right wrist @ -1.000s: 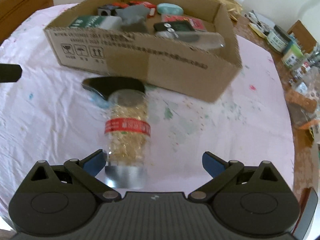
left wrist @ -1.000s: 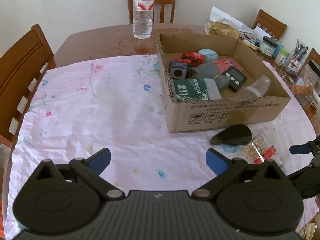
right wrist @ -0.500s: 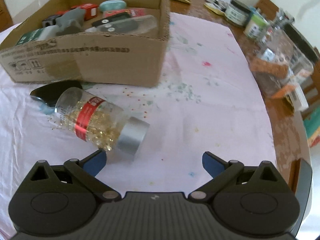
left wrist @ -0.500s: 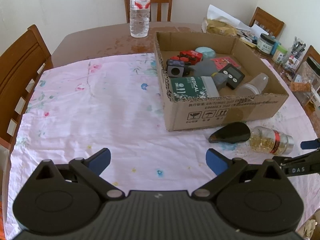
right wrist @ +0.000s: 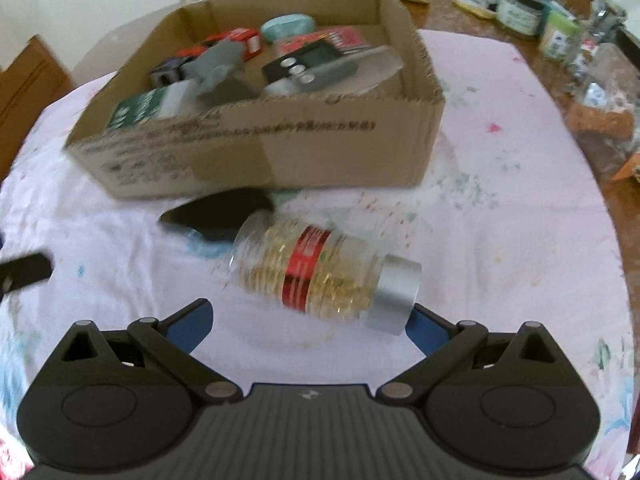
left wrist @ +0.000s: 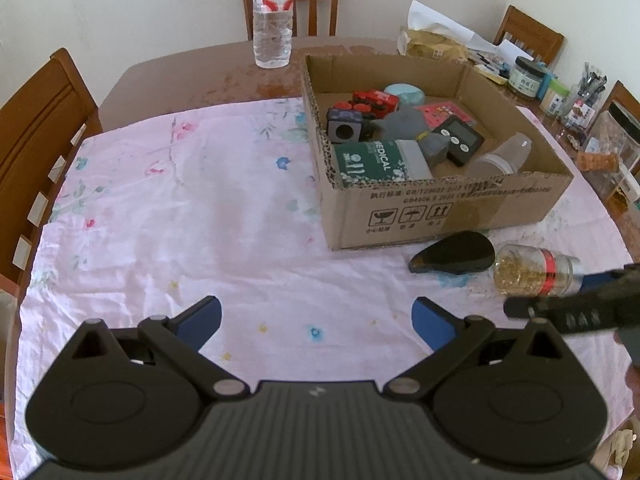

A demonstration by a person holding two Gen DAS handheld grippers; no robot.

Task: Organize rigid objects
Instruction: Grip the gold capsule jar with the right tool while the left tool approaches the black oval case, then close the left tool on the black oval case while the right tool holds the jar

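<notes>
A clear jar (right wrist: 320, 272) with a red band, gold contents and a silver cap lies on its side on the pink cloth; it also shows in the left wrist view (left wrist: 532, 274). A black teardrop-shaped object (right wrist: 220, 212) lies beside it, against the cardboard box (right wrist: 280, 148), which holds several small items. The black object (left wrist: 454, 258) and the box (left wrist: 440, 216) also show in the left wrist view. My right gripper (right wrist: 308, 324) is open, its fingers just short of the jar, the right one by the cap. My left gripper (left wrist: 316, 320) is open and empty over bare cloth.
A water bottle (left wrist: 272, 20) stands at the table's far side. Jars and clutter (left wrist: 560, 88) crowd the right edge. Wooden chairs (left wrist: 36, 128) stand around the table. The pink floral cloth (left wrist: 180, 208) stretches left of the box.
My right gripper has swung back left and closer, so the jar now lies between its fingers' line. The left gripper has barely moved.
</notes>
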